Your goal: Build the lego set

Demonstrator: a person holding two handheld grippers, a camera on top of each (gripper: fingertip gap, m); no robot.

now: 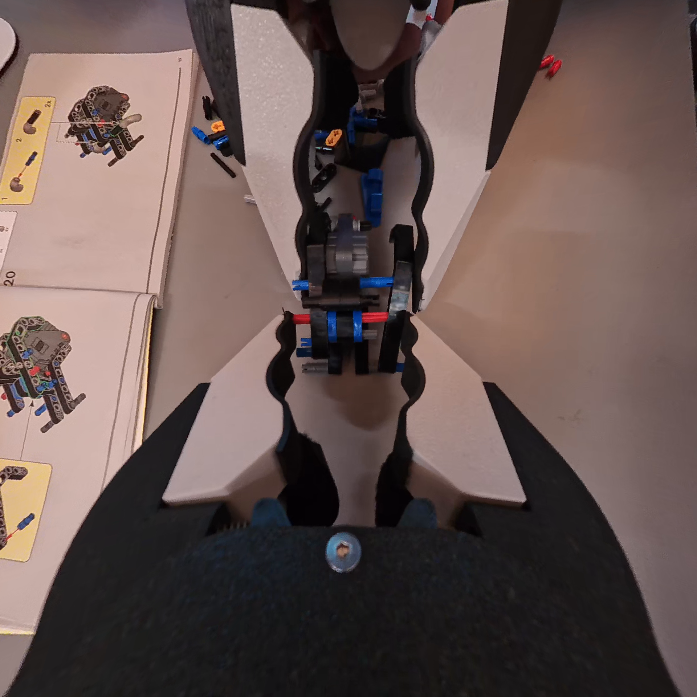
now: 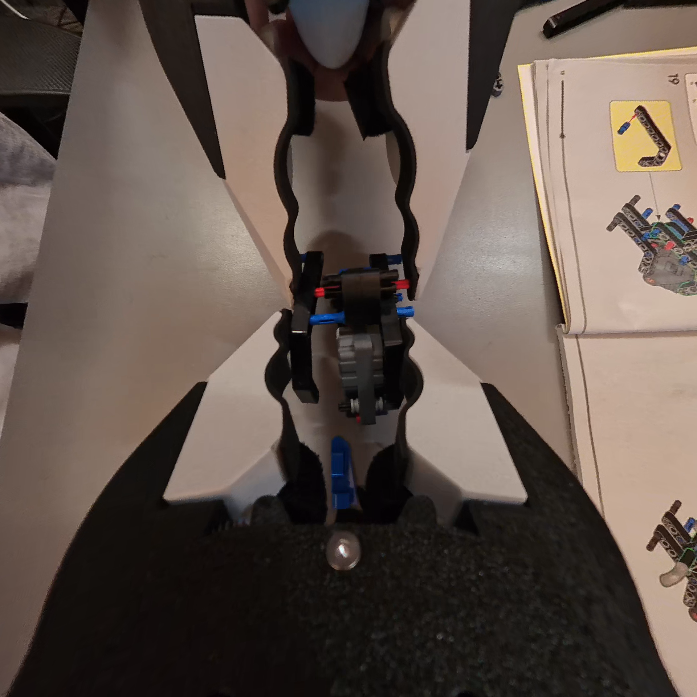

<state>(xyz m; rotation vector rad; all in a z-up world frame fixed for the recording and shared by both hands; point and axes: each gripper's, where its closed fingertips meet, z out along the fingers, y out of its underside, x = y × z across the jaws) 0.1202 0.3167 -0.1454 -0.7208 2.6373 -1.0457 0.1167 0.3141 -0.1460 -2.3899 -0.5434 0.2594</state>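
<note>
The partly built lego assembly (image 1: 347,252) is made of black beams, a grey gear block, blue pins and a red axle. It sits between my two grippers, which face each other tip to tip. My left gripper (image 1: 347,332) comes from below, and its jaws press the black beams at the assembly's near end. My right gripper (image 2: 345,339) is shut around the end with the grey block (image 2: 358,358). Each gripper shows at the top of the other's view, the right one (image 1: 358,298) and the left one (image 2: 354,279).
An open instruction booklet (image 1: 86,226) lies left of the left gripper and also shows in the right wrist view (image 2: 622,264). Loose blue, black and orange parts (image 1: 335,143) and a long blue piece (image 1: 373,196) lie on the table beyond. Two red pieces (image 1: 550,66) lie far right. The grippers are tip to tip, or close to it.
</note>
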